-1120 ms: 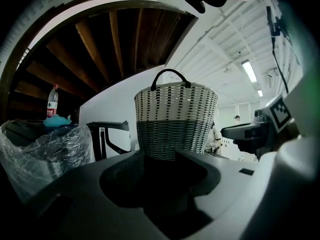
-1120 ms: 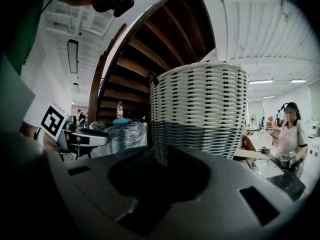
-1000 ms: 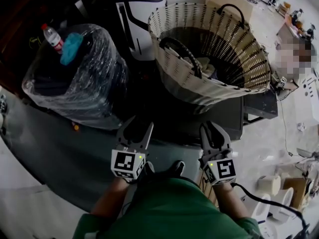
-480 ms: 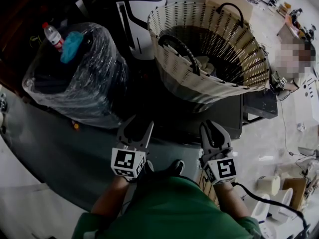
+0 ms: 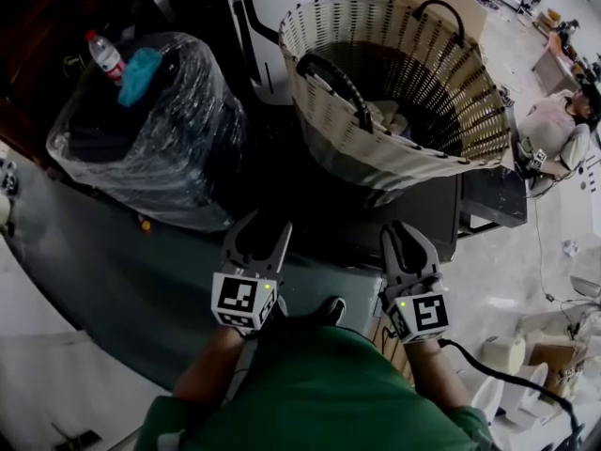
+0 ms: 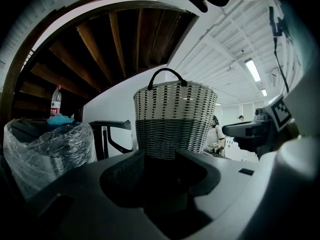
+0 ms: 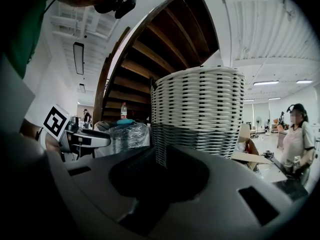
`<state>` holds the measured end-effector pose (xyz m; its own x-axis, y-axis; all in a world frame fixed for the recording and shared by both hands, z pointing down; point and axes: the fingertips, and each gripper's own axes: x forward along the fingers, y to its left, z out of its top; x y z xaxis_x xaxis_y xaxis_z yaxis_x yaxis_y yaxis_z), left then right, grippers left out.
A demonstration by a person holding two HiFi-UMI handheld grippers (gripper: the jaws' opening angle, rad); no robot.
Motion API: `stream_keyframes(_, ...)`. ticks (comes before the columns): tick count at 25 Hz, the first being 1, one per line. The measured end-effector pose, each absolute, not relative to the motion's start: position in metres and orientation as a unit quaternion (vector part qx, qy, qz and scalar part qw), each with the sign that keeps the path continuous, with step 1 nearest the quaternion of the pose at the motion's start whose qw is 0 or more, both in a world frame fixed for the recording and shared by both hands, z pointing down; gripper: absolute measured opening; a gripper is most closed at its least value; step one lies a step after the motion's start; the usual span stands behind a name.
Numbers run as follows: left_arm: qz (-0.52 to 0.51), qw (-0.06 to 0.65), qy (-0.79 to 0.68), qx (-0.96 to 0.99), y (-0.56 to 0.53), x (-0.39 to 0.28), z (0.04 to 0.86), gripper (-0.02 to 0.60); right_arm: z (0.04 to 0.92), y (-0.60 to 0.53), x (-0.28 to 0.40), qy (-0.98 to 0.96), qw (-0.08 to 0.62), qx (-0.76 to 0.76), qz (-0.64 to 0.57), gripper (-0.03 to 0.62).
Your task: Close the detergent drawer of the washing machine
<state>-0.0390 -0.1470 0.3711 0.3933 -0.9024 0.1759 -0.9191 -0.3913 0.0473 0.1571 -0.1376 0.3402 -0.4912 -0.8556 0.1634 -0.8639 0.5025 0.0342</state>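
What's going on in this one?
A person in a green top holds both grippers in front of a wicker basket and a plastic-wrapped bundle. The left gripper has its jaws apart with nothing between them; the right gripper is shut and empty. Neither touches anything, and no detergent drawer shows in any view.

Our kit
We wear a green shirt [image 5: 319,393]; the grey left gripper [image 5: 264,237] and right gripper [image 5: 404,236] bear black-and-white marker cubes [image 5: 242,301].

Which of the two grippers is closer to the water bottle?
Left. In the head view the left gripper is below and right of the bottle; the right gripper is much farther right.
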Motion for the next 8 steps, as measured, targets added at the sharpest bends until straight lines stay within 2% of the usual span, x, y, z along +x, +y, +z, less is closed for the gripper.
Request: stream_keyframes(8, 0.069, 0.068, -0.561, 0.822, -0.1420, -0.0291, 0.3725, 0.204, 0.3415, -0.1389, 0.1655, -0.870, 0.082, 0.485, 0.034, 0.084)
